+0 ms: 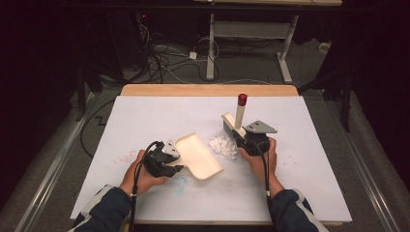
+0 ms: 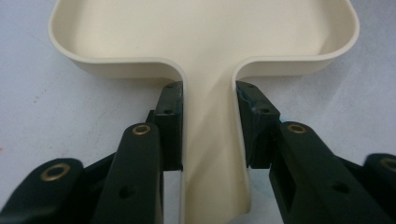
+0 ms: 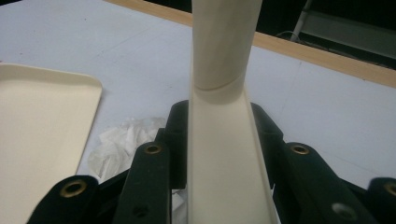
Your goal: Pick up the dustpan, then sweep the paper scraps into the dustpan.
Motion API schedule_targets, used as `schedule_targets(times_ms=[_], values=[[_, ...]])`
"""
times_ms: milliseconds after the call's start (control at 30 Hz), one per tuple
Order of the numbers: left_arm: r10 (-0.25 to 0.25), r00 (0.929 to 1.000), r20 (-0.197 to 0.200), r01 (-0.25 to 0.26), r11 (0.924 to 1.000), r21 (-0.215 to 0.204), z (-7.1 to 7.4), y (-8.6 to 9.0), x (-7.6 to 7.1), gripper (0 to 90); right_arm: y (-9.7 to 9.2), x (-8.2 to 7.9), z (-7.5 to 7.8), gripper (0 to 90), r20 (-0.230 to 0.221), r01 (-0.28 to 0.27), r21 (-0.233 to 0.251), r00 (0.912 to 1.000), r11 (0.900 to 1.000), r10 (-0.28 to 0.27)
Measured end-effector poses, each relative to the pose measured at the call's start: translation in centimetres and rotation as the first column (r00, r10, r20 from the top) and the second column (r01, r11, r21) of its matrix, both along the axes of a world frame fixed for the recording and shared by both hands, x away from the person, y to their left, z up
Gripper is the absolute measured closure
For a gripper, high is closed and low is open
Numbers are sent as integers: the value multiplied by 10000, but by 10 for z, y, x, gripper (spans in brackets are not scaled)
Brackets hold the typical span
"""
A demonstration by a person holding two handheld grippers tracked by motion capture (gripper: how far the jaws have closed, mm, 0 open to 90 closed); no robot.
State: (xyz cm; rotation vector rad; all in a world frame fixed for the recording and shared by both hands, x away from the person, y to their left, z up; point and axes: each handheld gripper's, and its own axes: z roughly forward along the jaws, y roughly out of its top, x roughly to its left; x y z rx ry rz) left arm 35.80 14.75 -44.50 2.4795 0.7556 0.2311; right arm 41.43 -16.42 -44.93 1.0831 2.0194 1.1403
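Note:
A cream dustpan [image 1: 200, 155] lies flat on the white table top, its pan pointing away to the right. My left gripper [image 1: 175, 163] is shut on the dustpan's narrow handle [image 2: 210, 140], with a black pad pressed against each side of it. My right gripper [image 1: 240, 136] is shut on the cream handle [image 3: 224, 154] of a small brush [image 1: 239, 116], which stands up and ends in a red cap [image 1: 242, 99]. A heap of crumpled white paper [image 1: 223, 146] lies between the pan's mouth and the brush; it is seen again in the right gripper view [image 3: 121, 142], beside the pan [image 3: 42, 121].
The white sheet ends at a wooden strip [image 1: 208, 90] along the table's far edge. Faint red specks [image 1: 123, 157] and a pale blue ring [image 1: 180, 183] mark the sheet near my left hand. Cables and a desk frame [image 1: 211, 48] are on the floor beyond.

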Motion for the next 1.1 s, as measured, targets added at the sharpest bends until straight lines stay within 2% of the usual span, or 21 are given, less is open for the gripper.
schedule_targets(times_ms=[200,700,1100], values=[[10,9999,-100,-11,9999,-128,0,0,3,639,3,0,-1,677,-25,-113,29,9999,9999,113],[-88,9999,-85,89,10000,15,0,-13,6,639,11,-10,-4,675,-21,-364,-117,9993,9993,364],[-106,9999,-120,106,9999,-27,-1,-17,6,638,26,-18,-6,673,-22,-870,-127,9962,9961,870]])
